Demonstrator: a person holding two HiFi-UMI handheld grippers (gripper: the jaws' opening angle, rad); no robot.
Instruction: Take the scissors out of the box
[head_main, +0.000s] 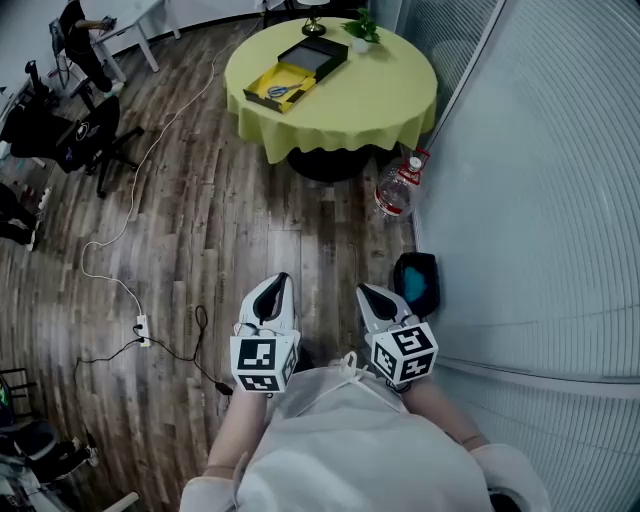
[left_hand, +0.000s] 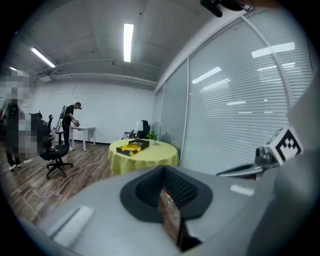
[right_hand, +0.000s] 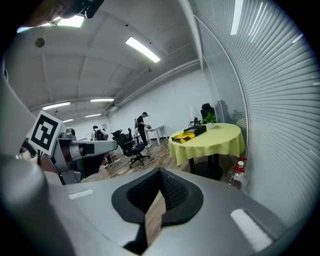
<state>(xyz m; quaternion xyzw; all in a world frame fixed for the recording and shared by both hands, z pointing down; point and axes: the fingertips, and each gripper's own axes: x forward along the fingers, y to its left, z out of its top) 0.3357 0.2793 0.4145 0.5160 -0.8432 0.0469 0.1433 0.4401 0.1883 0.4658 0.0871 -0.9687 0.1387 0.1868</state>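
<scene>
The wooden floor (head_main: 250, 210) runs wide and mostly bare from the person up to the round desk (head_main: 385, 100) under its yellow cloth, and a slatted glass wall (head_main: 540, 180) hems the whole right side. A black office chair (head_main: 85, 135) stands far off to the left, clear of the straight way. A water bottle (head_main: 397, 190) stands on the floor at the desk's foot, close to the wall, and a white cable (head_main: 130, 205) snakes down the left to a power strip (head_main: 142, 328). The open box (head_main: 298, 72) sits toward the desk's left edge, with the scissors (head_main: 281, 91) lying in its yellow half. The left claw (head_main: 279, 283) and right claw (head_main: 368, 293) hover side by side well short of the desk, each pinched fully closed on nothing
</scene>
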